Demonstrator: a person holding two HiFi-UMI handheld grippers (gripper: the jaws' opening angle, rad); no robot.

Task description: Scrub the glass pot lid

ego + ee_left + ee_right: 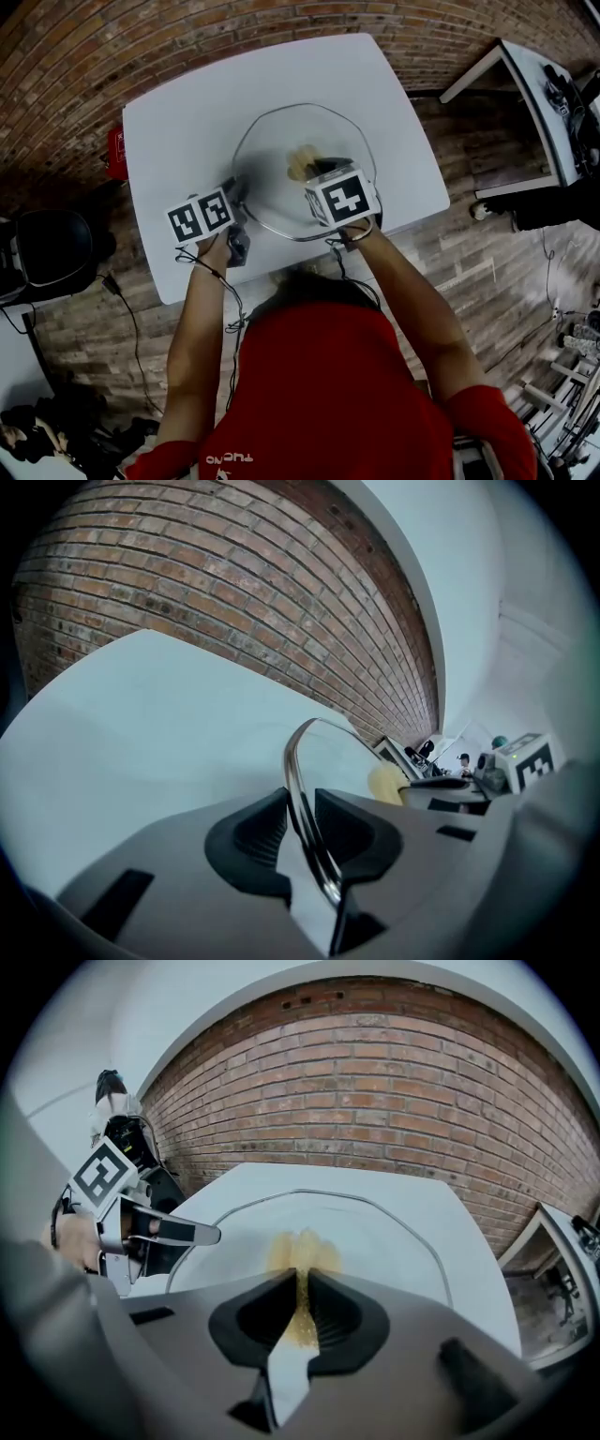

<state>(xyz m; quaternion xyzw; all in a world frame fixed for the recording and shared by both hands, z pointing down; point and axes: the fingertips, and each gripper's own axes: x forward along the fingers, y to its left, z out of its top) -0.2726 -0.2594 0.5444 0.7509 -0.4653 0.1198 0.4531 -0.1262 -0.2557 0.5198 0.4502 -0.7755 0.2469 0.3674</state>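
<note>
A large glass pot lid (281, 159) with a metal rim lies on the white table (178, 122). My left gripper (236, 208) is shut on the lid's near-left rim; in the left gripper view the metal rim (305, 799) runs between the black pads (258, 841). My right gripper (323, 173) is shut on a yellow sponge (302, 159) and holds it against the glass near the lid's middle. In the right gripper view the sponge (300, 1255) sticks out past the pads onto the lid (394, 1241). The left gripper (159, 1230) shows at that view's left.
A brick wall (394, 1082) and wood-plank floor (469, 253) surround the table. A second white table (539, 84) stands at the right. A black chair (47, 248) sits left of the table, a red object (116, 152) by its left edge.
</note>
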